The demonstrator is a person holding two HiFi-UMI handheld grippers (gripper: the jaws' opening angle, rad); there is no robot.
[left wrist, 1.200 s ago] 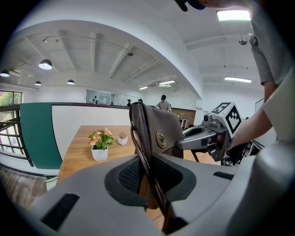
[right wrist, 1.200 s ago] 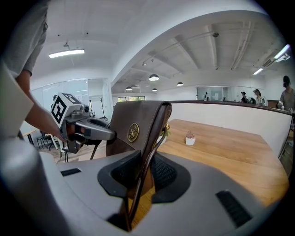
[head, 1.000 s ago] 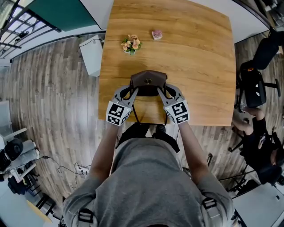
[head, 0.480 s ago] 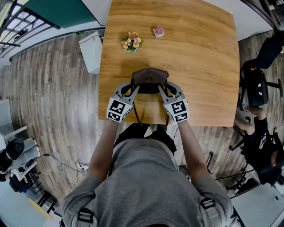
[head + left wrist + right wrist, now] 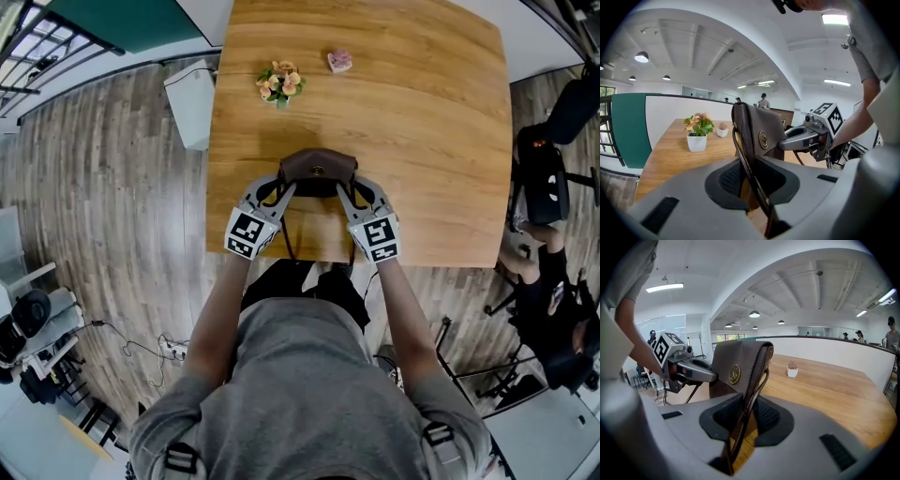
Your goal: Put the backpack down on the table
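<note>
A brown leather backpack (image 5: 317, 171) with a round brass badge hangs upright over the near part of the wooden table (image 5: 422, 141). My left gripper (image 5: 278, 194) is shut on its left side and my right gripper (image 5: 350, 194) on its right side. In the left gripper view a thin dark strap (image 5: 751, 176) runs between the pads up to the backpack (image 5: 761, 133). The right gripper view shows the same: a strap (image 5: 743, 423) is pinched below the backpack (image 5: 738, 366). The bag's bottom is hidden, so I cannot tell whether it touches the table. Loose straps (image 5: 285, 239) dangle near the table's front edge.
A small potted plant (image 5: 277, 84) with orange flowers and a tiny pink pot (image 5: 339, 62) stand farther back on the table. A white bin (image 5: 190, 103) sits on the floor at the table's left. A person sits on a chair (image 5: 539, 183) at the right.
Both grippers have sunk a little with the backpack toward the table top. Their grip is unchanged.
</note>
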